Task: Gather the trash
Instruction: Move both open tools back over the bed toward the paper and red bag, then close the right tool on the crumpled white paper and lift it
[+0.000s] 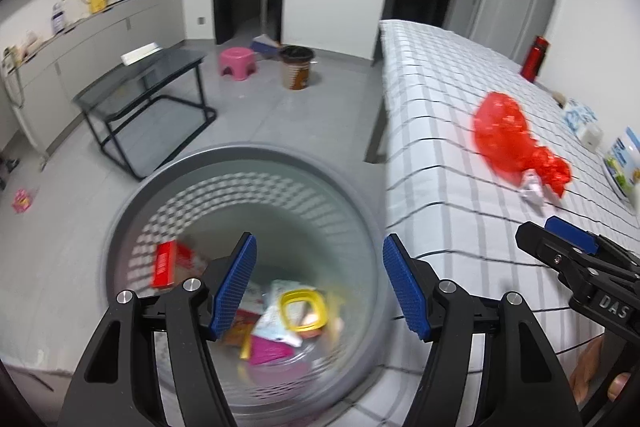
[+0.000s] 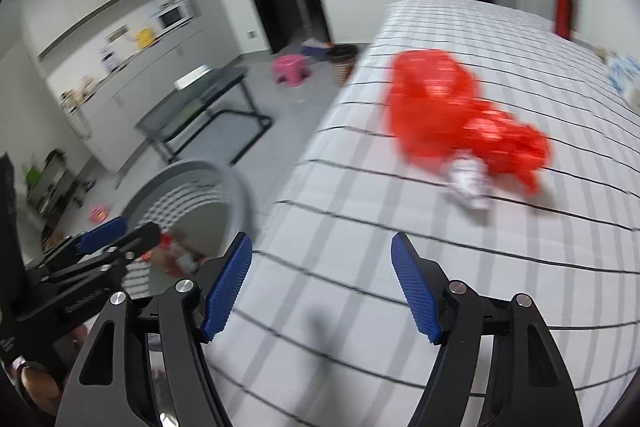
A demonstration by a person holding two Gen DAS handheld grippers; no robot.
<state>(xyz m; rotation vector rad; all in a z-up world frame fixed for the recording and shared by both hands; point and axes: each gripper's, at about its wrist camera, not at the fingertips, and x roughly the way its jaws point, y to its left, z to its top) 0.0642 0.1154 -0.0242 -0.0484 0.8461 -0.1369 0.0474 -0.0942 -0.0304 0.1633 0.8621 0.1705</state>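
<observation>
A grey mesh waste bin (image 1: 132, 211) stands on the floor beside the table and holds several wrappers, a red box and a yellow ring. My left gripper (image 1: 318, 285) is open and empty above the bin's mouth. A red plastic bag (image 1: 508, 139) lies on the checked tablecloth with a crumpled white paper (image 1: 534, 189) beside it. In the right wrist view my right gripper (image 2: 322, 285) is open and empty over the cloth, short of the red bag (image 2: 452, 115) and the white paper (image 2: 468, 183). The bin (image 2: 236, 183) is at its left.
The table with the checked cloth (image 1: 436, 131) fills the right side. A red flask (image 1: 536, 57) and packets (image 1: 622, 163) stand at its far edge. On the floor are a glass side table (image 1: 152, 75), a pink stool (image 1: 237, 63) and a brown bin (image 1: 297, 67).
</observation>
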